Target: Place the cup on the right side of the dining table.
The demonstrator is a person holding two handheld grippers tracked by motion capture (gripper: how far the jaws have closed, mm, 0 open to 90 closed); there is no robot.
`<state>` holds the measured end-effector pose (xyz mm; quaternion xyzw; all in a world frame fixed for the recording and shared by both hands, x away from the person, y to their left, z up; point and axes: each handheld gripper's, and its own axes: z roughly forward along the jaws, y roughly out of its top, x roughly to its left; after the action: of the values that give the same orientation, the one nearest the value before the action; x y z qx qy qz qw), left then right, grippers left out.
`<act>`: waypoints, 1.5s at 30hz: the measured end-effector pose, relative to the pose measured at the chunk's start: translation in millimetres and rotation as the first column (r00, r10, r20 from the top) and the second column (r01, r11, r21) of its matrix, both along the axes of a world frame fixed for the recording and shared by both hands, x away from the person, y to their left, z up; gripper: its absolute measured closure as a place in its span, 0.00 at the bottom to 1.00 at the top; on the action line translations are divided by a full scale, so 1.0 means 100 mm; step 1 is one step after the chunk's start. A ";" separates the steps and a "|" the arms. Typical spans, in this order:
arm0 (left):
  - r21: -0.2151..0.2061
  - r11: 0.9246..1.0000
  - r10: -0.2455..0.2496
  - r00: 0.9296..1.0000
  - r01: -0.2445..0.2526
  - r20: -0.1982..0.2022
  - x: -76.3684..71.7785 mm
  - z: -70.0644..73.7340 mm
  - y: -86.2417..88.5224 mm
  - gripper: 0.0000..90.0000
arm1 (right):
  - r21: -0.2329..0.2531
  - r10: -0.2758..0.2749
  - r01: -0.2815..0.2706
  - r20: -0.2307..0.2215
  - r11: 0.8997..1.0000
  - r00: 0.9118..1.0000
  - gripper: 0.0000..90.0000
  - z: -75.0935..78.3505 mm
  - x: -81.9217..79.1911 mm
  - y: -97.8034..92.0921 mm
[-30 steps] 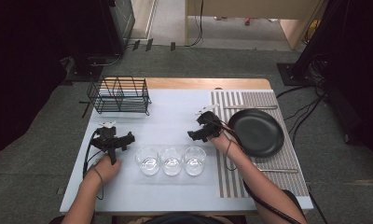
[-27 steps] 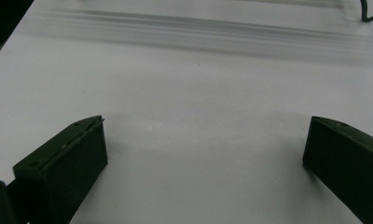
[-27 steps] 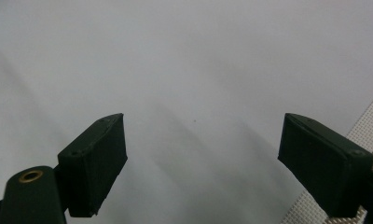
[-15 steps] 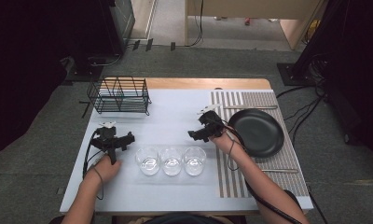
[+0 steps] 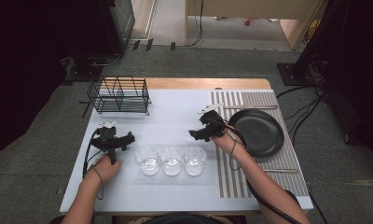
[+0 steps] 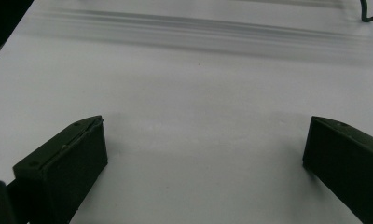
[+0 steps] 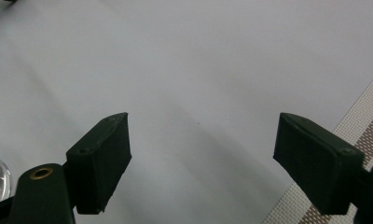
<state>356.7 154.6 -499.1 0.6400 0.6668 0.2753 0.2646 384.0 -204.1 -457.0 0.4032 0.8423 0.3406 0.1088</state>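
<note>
The left gripper [image 5: 113, 139] hovers over the white table [image 5: 175, 105] with its jaws spread wide and nothing between them; the right gripper [image 5: 204, 132] is likewise wide open and empty, just left of the striped woven placemat [image 5: 231, 170]. Nearest both, three clear round glasses [image 5: 172, 161] stand upright in a row running left to right, touching side by side, mouths up; whether they hold anything I cannot tell. A round black plate [image 5: 257, 132] lies on the placemat. A black wire rack [image 5: 120, 94] stands at the far left.
</note>
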 end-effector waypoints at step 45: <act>-0.014 1.000 0.002 1.000 -0.002 0.008 0.00 0.00 0.01 0.00 | -0.024 0.117 -0.117 0.002 0.993 0.993 0.01 0.27 -0.18 0.01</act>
<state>356.5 155.5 -499.2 0.6363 0.6684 0.2735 0.2712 365.7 -203.3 -430.5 0.3514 0.8683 0.3370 0.0949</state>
